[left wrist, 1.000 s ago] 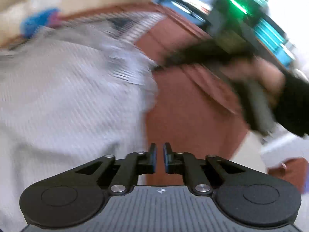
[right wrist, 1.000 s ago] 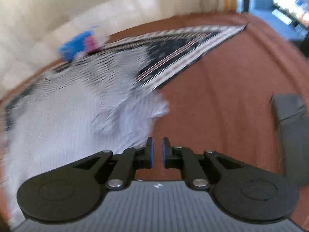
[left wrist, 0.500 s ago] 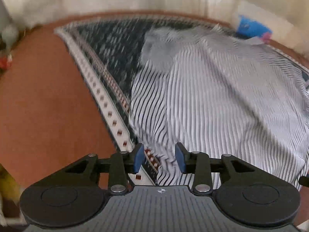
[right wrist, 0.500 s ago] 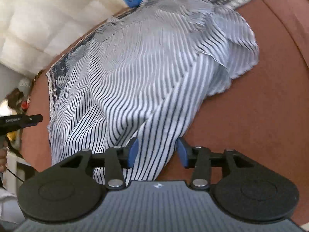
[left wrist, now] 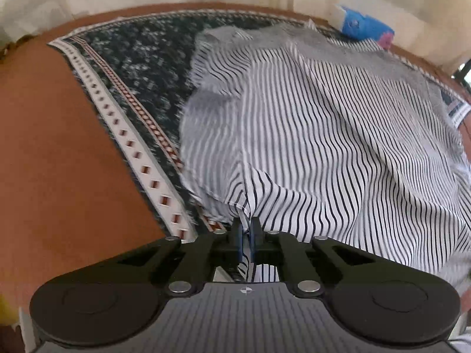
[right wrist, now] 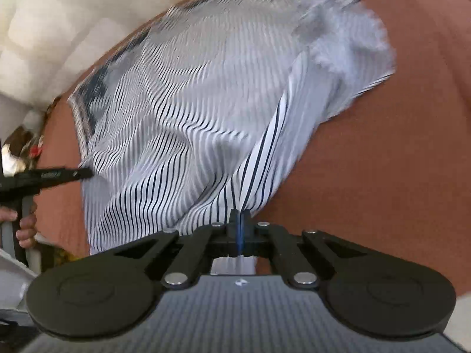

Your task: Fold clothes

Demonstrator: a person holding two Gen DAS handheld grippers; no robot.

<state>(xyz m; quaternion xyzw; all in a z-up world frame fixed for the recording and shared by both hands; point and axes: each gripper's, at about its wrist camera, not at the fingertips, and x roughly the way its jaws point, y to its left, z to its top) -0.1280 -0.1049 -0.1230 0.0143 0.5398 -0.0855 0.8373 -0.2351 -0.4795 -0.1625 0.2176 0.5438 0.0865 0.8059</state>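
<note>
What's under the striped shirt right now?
The striped shirt lies on a dark patterned cloth with a white border, spread over a brown surface. Whatever else sits beneath the shirt is covered.

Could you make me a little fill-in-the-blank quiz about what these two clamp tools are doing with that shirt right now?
1. Both tools, the left gripper and the right gripper, are closed on the edge of the ____ shirt.
2. Under the shirt lies a dark patterned ____ with a white border.
3. That in turn lies on a ____-coloured bedsheet.
4. Beyond the shirt's far edge sits a small ____ and pink object.

Missing words: striped; cloth; rust; blue
</note>
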